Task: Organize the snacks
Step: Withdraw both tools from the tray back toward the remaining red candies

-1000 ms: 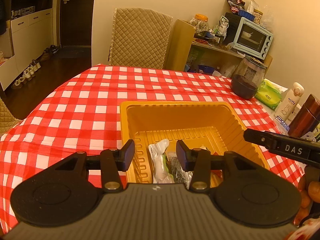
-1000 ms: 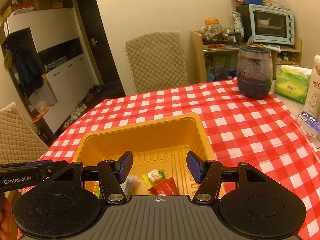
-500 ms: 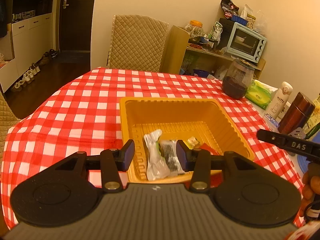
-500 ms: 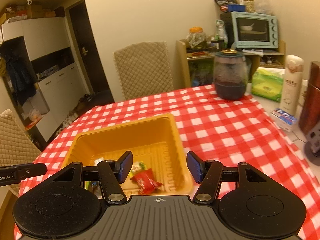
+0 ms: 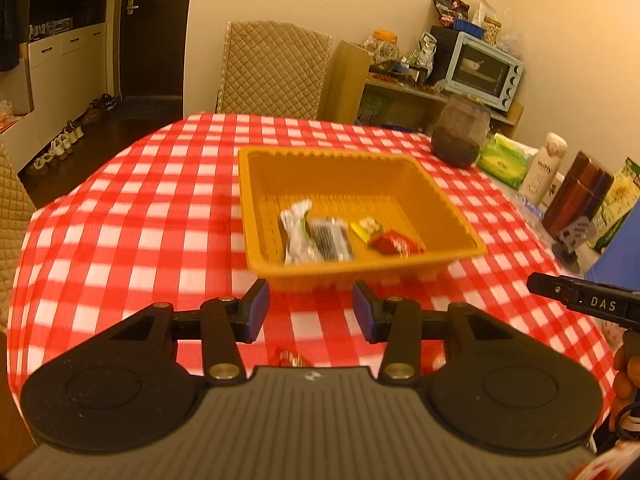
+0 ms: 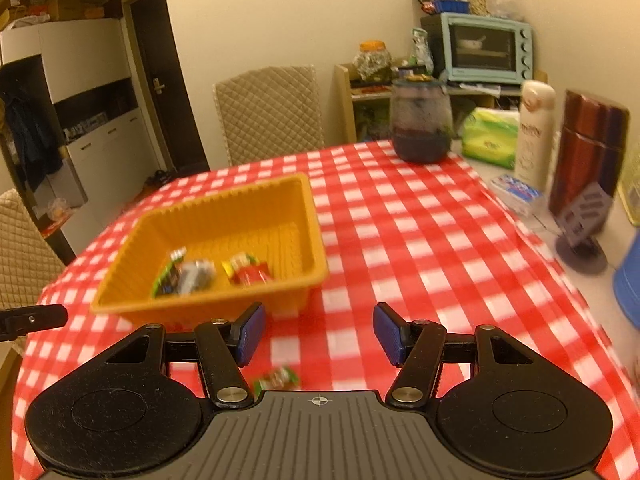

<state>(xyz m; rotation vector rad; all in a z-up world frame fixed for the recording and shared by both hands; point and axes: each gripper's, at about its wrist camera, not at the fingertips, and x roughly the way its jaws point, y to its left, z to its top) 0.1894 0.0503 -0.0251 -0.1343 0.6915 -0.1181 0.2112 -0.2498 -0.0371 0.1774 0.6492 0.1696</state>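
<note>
Both the left gripper (image 5: 307, 306) and right gripper (image 6: 319, 334) gape empty; lower squarely over the near candy (image 6: 277, 379), then drop it in the tray (image 6: 312, 216).

Orange tray (image 5: 440, 196); red-white checked tablecloth (image 5: 160, 200); blue-padded black left claw (image 5: 311, 311); pale blue oven (image 6: 486, 48).

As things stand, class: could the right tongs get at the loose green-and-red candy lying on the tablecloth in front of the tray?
Probably yes. The right tongs are open and empty, and the green-and-red candy lies on bare checked tablecloth just below them, outside the orange tray, nothing between.
</note>
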